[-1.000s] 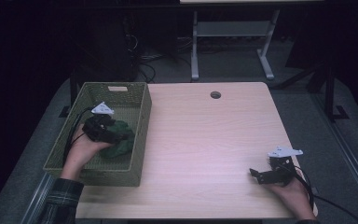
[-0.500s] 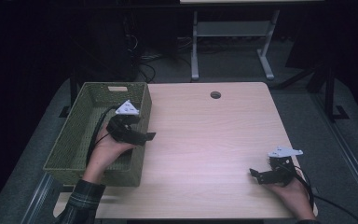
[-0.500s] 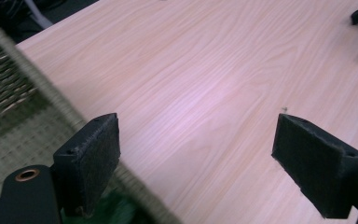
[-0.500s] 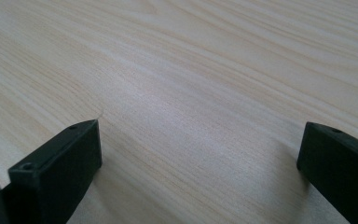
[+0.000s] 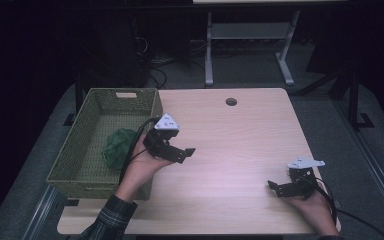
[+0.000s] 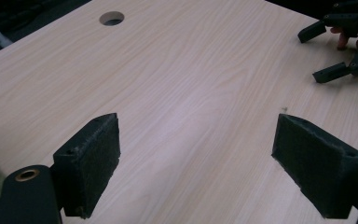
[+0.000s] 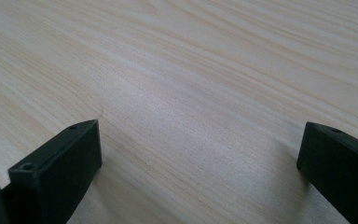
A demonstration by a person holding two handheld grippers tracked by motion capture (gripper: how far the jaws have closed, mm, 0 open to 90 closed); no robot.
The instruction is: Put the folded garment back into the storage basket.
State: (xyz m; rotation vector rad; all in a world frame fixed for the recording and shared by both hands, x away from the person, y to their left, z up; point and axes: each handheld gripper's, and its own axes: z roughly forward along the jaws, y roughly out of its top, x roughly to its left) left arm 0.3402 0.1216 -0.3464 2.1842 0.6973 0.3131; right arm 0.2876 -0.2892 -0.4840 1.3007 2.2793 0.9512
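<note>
Out of the basket came the left gripper, jaws now wide and empty, green cloth left behind them; right gripper wide, empty too.

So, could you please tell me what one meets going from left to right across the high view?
Basket → green cloth in it → left gripper → table hole → right gripper.
</note>
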